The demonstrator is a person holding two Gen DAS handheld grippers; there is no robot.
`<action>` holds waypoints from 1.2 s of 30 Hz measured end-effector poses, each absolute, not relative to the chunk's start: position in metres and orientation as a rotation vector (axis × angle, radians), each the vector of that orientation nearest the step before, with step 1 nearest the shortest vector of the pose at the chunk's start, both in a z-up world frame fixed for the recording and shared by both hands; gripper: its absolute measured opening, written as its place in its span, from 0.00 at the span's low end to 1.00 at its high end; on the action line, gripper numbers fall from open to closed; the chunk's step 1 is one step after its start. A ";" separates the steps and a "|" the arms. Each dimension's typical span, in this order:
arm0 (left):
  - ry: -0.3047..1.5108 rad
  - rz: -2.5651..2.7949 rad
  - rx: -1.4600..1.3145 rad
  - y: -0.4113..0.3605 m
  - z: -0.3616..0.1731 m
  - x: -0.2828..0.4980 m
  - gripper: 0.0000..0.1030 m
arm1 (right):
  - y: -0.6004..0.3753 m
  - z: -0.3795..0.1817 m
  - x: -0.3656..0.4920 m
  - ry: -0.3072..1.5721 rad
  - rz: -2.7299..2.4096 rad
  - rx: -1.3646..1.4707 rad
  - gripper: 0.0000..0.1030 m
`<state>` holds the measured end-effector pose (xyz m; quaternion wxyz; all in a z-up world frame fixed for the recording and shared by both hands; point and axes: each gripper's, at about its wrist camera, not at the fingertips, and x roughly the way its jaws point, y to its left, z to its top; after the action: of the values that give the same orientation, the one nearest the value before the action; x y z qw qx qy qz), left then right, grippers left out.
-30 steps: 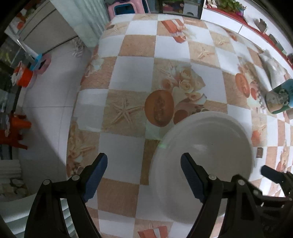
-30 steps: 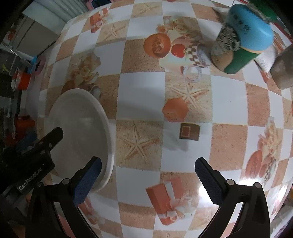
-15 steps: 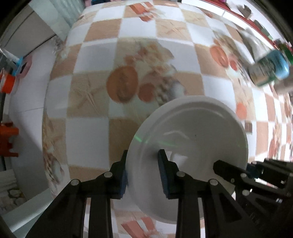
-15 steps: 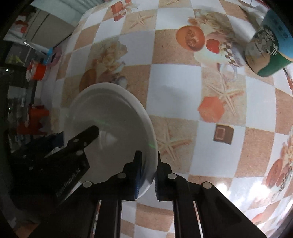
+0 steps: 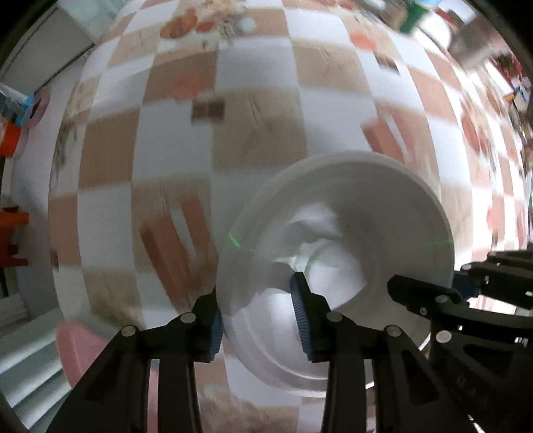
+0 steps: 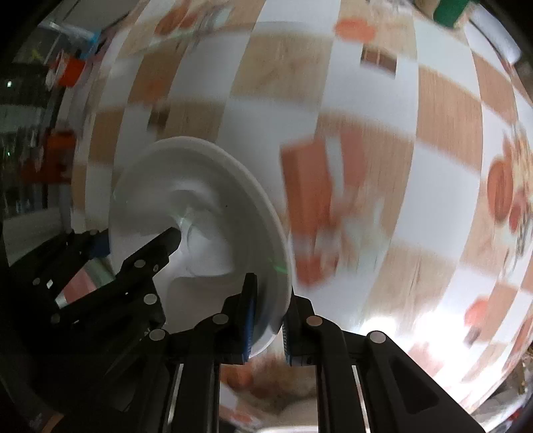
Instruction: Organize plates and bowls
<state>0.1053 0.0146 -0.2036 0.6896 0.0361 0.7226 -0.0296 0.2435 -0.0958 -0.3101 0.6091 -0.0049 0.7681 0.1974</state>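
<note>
A white plate [image 5: 349, 226] is held between both grippers above the checkered table [image 5: 260, 110]. My left gripper [image 5: 258, 319] is shut on the plate's left rim, one finger inside the dish and one outside. My right gripper [image 6: 268, 319] is shut on the plate's right rim [image 6: 273, 253]. Each gripper shows in the other's view: the right one at the lower right of the left wrist view [image 5: 466, 293], the left one at the lower left of the right wrist view [image 6: 140, 266]. Both views are blurred by motion.
A green and blue cup [image 6: 453, 10] stands at the far edge of the table. Orange stools [image 5: 10, 140] stand on the floor to the left. A pink thing [image 5: 76, 343] lies low at the left near the table's front edge.
Both grippers went from open beside the plate to shut on its rim. The plate has since risen off the table and both grippers have swept across it fast.
</note>
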 end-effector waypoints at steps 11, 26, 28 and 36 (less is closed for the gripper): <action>1.681 -0.089 0.100 0.008 -0.211 0.024 0.41 | -0.096 -0.310 0.146 1.797 0.476 -0.096 0.17; 1.694 -0.125 0.074 0.016 -0.186 -0.009 0.43 | -0.063 -0.281 0.052 1.773 0.509 -0.123 0.17; 1.685 -0.153 0.085 0.001 -0.182 -0.010 0.43 | -0.068 -0.275 0.052 1.765 0.500 -0.116 0.17; 1.620 -0.276 0.143 -0.011 -0.139 -0.020 0.43 | -0.098 -0.254 0.051 1.732 0.447 -0.056 0.17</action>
<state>-0.0197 -0.0112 -0.1386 0.6786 0.0635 0.7214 -0.1230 0.0511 -0.0977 -0.2544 0.6255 -0.0246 0.7550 0.1950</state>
